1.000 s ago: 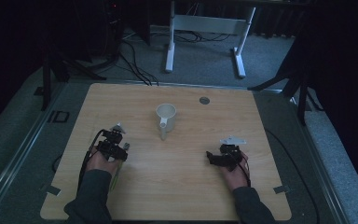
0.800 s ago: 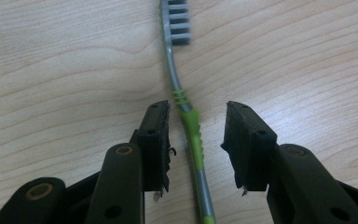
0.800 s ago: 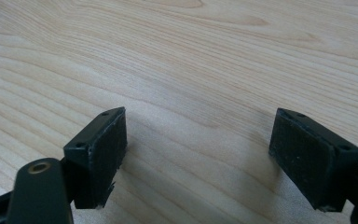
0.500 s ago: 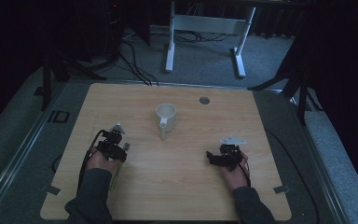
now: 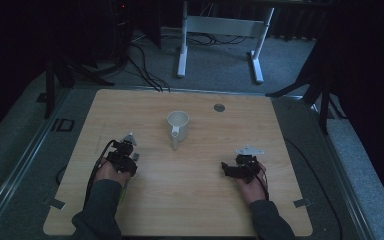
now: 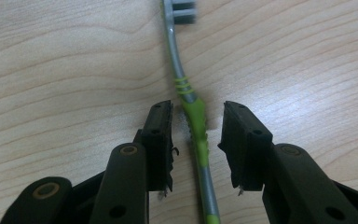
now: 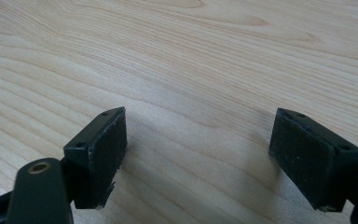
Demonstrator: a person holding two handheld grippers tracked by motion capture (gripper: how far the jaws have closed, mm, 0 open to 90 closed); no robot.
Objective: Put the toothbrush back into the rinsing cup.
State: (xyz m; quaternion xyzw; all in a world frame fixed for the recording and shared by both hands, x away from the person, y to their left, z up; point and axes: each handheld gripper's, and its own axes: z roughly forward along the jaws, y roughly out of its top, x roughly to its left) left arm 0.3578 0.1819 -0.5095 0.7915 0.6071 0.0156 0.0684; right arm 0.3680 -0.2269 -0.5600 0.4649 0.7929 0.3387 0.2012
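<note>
A green and grey toothbrush lies flat on the wooden table, its bristle head toward the top of the left gripper view. My left gripper straddles the green part of its handle, jaws open, with a small gap on each side. From above, the left gripper is low over the table at the front left. My right gripper stands wide open over bare wood with nothing between its jaws. In the high view the right gripper is at the front right.
A white mug stands upright near the table's middle, beyond both grippers, handle toward me. A small dark round disc sits in the tabletop at the back. Cables and a white stand are on the floor behind.
</note>
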